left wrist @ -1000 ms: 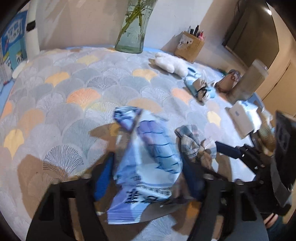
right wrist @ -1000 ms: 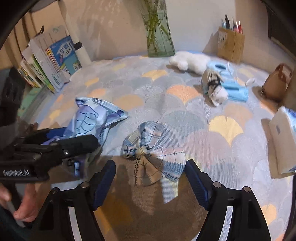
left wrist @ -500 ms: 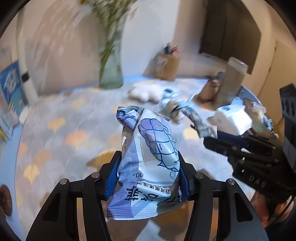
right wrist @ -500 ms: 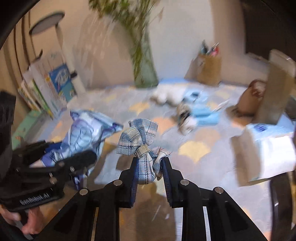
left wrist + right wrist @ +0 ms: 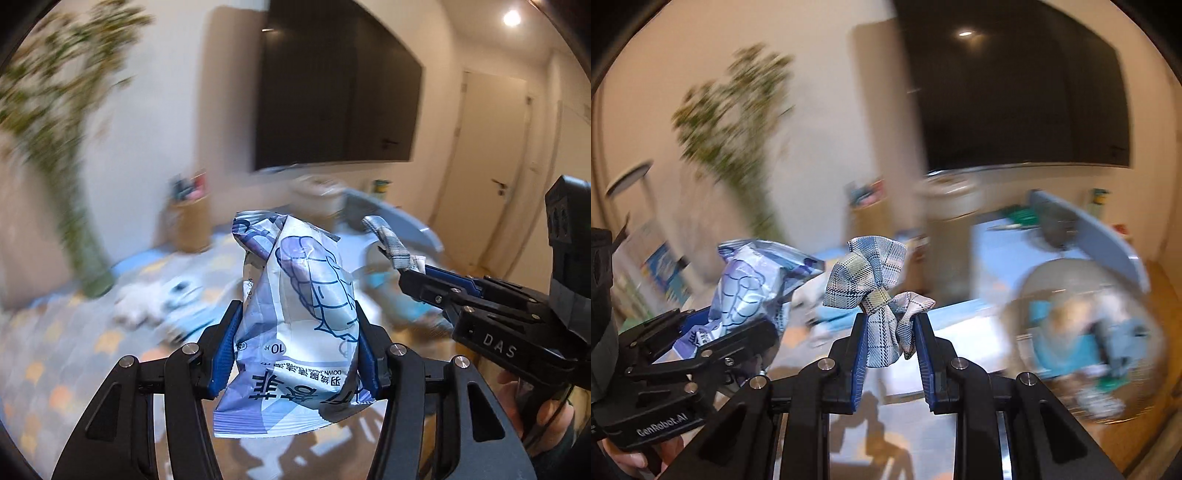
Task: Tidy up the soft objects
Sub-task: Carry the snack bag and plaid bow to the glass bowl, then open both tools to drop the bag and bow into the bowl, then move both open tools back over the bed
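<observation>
My left gripper [image 5: 297, 345] is shut on a blue and white soft packet [image 5: 295, 332] and holds it up above the table. The packet also shows at the left of the right wrist view [image 5: 746, 291]. My right gripper [image 5: 890, 332] is shut on a plaid fabric bow [image 5: 875, 295], lifted off the table. The bow's tip [image 5: 388, 240] and the right gripper's fingers [image 5: 436, 284] show at the right of the left wrist view. A white plush toy [image 5: 136, 306] lies blurred on the patterned tablecloth [image 5: 55, 354].
A glass vase with green stems [image 5: 88, 266] and a brown pen holder [image 5: 190, 225] stand at the table's back. A round basket [image 5: 1086, 339] with soft items sits at the right. A blue mask [image 5: 834, 317] lies on the table. The surroundings are motion-blurred.
Both grippers closed on their objects, the left on the packet and the right on the bow, and lifted them off the table. Both views have swung up and to the right.
</observation>
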